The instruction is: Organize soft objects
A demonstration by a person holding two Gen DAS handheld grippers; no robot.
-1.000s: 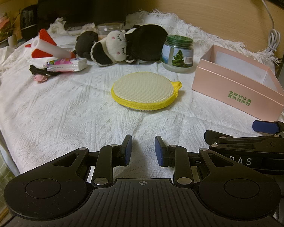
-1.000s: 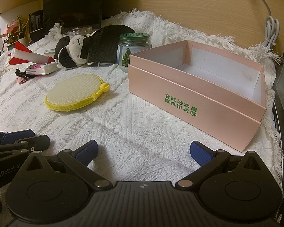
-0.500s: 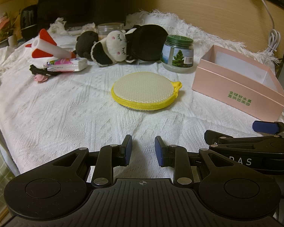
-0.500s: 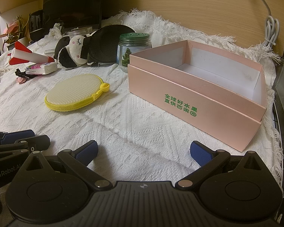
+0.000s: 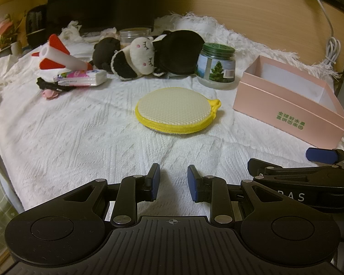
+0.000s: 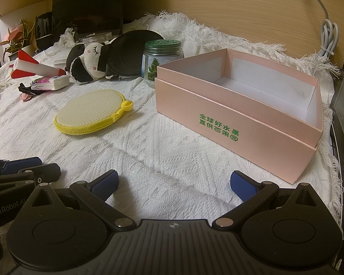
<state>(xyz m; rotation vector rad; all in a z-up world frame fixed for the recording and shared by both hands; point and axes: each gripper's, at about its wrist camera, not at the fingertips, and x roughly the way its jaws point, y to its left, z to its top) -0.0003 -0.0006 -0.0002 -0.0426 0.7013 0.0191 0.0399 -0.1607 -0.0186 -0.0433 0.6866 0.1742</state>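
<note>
While a white knitted cloth (image 5: 84,137) covers the surface before a wooden wall (image 6: 217,6), the left gripper (image 5: 171,182) gapes narrowly, empty, and the right gripper (image 6: 174,183) widely, the pink box (image 6: 236,123) at one o'clock.

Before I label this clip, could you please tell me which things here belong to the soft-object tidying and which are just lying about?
For the job: yellow sponge pad, panda plush, pink box.

Lying about: green-lidded jar, toy rocket, tissue pack.

yellow-rimmed cream sponge (image 5: 175,112), pink box (image 6: 238,114), white textured cloth (image 5: 80,137)
</note>
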